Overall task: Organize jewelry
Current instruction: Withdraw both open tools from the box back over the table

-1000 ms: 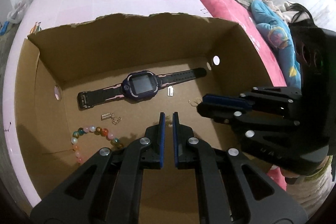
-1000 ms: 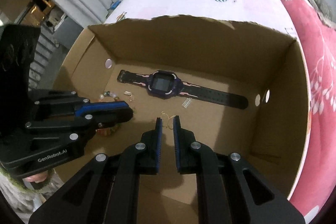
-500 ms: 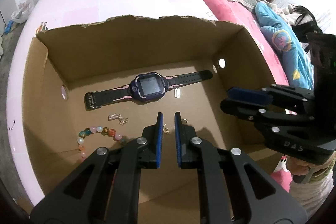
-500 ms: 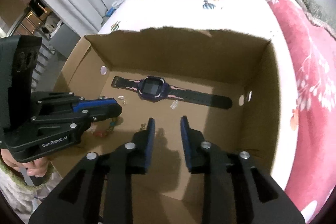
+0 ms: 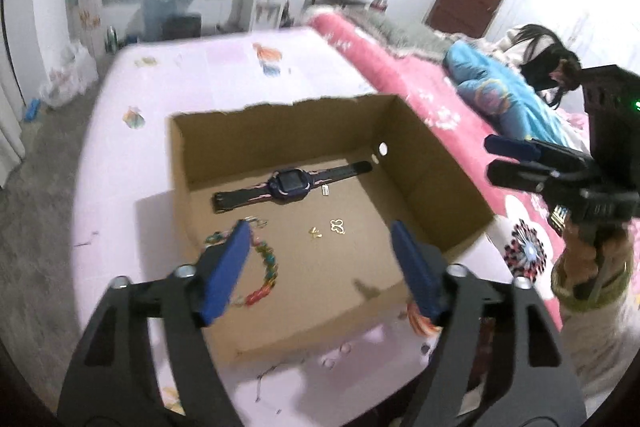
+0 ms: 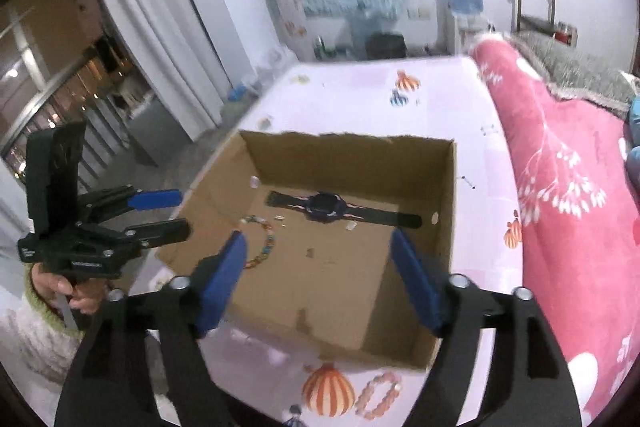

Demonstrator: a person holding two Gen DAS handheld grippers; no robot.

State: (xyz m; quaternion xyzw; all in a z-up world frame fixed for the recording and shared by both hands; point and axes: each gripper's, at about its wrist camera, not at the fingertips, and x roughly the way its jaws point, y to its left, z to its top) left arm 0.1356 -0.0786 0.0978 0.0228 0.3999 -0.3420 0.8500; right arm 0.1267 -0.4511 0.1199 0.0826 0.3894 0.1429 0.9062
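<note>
Your left gripper point(image 5: 320, 259) hangs above the near half of the cardboard box point(image 5: 432, 183), its blue-padded jaws spread wide with nothing between them. Your right gripper point(image 6: 316, 269) is likewise released and empty, high over the same box; seen from the left wrist it sits off the box's right side above the pink blanket point(image 5: 404, 75).

No writing can be read: the white lettering on the left gripper's body in the right wrist view is too blurred to make out.

The box is plain brown corrugated card with a ragged, torn top edge on its far wall and small round holes punched in its side walls. Inside, a smartwatch point(image 5: 290, 183) lies flat along the far wall: a dark rounded-square face with a purple bezel and a black strap with pink trim. A small white tag point(image 5: 326, 190) lies just beside its strap. A bracelet of glossy multicoloured beads point(image 5: 264, 271) curves along the left of the floor, partly behind your left finger. Two small gold pieces point(image 5: 338, 226) lie near the middle, one looped like a butterfly.

Outside the box, on the pale pink patterned tablecloth point(image 6: 436, 99), a pink beaded bracelet point(image 6: 378, 397) lies by the near wall beside a printed orange balloon.
</note>
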